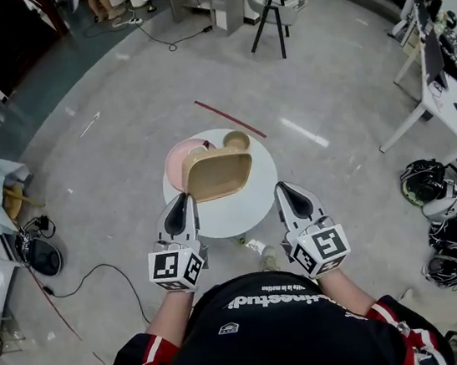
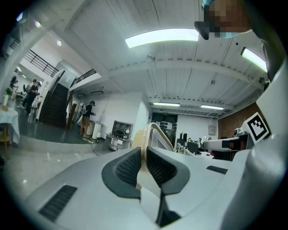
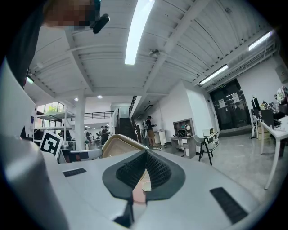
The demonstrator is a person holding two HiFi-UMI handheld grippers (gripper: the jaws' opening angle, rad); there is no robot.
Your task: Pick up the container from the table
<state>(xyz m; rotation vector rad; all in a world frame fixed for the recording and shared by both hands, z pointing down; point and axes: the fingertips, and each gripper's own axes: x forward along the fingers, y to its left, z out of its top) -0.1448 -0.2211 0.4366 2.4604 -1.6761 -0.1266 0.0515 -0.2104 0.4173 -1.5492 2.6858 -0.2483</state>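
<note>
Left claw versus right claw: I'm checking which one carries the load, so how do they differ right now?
The left claw is pinched on the rim of the tan container; the right claw is shut on nothing. The left claw meets the container's near corner over the white table; the right claw sits apart from it, by the table's edge. Both point forward, away from the person.

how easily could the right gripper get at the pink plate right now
Probably not easily. The tan container, clamped in the left gripper, sits between the right gripper and the pink plate and hides part of it. The right gripper is also shut, so it would need to open first.
</note>
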